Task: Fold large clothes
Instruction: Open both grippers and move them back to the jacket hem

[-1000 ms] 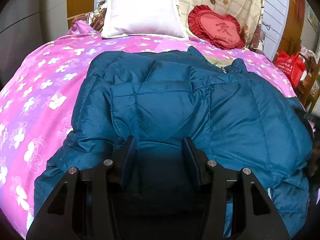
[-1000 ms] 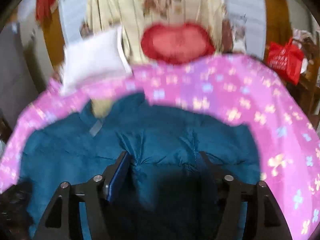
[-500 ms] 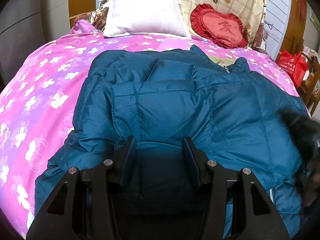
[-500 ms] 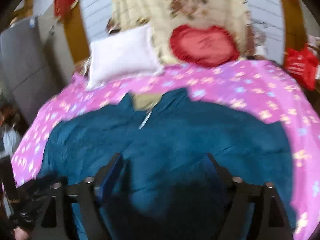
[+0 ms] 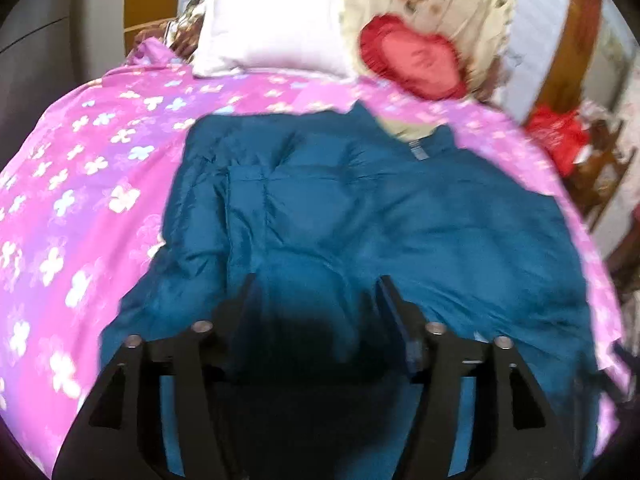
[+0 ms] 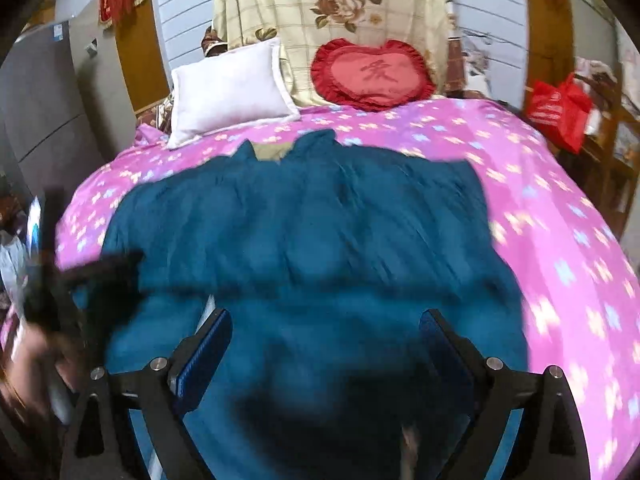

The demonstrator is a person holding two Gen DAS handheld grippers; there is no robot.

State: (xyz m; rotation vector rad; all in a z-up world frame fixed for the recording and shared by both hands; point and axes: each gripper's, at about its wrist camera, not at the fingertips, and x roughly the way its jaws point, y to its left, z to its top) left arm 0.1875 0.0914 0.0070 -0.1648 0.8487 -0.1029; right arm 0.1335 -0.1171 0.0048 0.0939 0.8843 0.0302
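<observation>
On top of the pink bedspread (image 5: 80, 184) with its little flowers lies a big blue puffy jacket (image 5: 360, 220). It is spread out flat in the middle of the bed, with its collar (image 6: 276, 150) pointing up toward the pillows. A bit of tan lining shows at the collar.

The left gripper (image 5: 316, 300) hangs over the near part of the jacket. Its jaws are opening, and blue cloth bulges up in the gap between them. The picture is blurry, so it is hard to see if the pads press on the cloth.

The right gripper (image 6: 324, 332) is over the near part of the jacket too. Its jaws stand wide apart and hold nothing; the blue fingers (image 6: 208, 344) are clear of the cloth.

At the head of the bed sits a white pillow (image 6: 232, 88). Just beside it is a red heart cushion (image 6: 372, 76), leaning on a cream blanket with roses (image 6: 332, 4). A red bag (image 6: 558, 108) is off to the side of the bed.
</observation>
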